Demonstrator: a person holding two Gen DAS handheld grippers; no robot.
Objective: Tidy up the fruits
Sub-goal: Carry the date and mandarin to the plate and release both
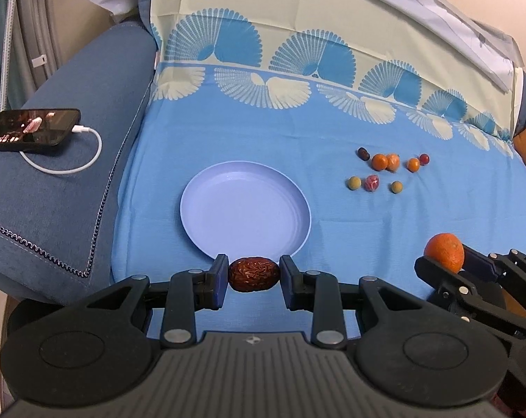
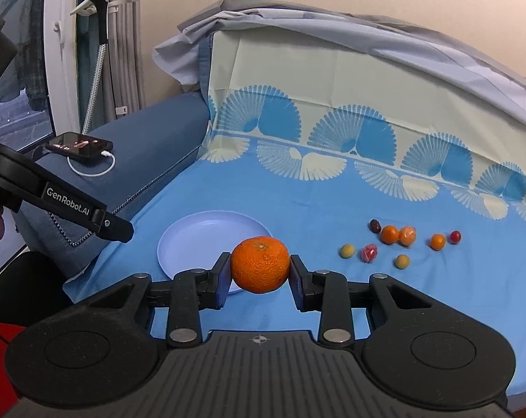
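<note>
Holding 2 fruits ready for the empty plate [image 1: 193, 191] at frame centre: your left gripper [image 1: 253, 274] is clamping a wrinkled date [image 1: 254, 274], your right gripper [image 2: 259, 271] is clamping a mandarin [image 2: 260, 264].

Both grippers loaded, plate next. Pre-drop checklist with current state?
1. Left gripper clamped on the red date: ok, both pads touch it.
2. Right gripper clamped on the mandarin: ok.
3. Plate free of fruit: ok, nothing lies in it.
4. Left gripper over the plate: not ok, it sits at the near rim.
5. Right gripper over the plate: cannot tell, only the rim overlaps in its view.
6. Small fruits clear of the path: ok, they lie to the plate's right.
</note>
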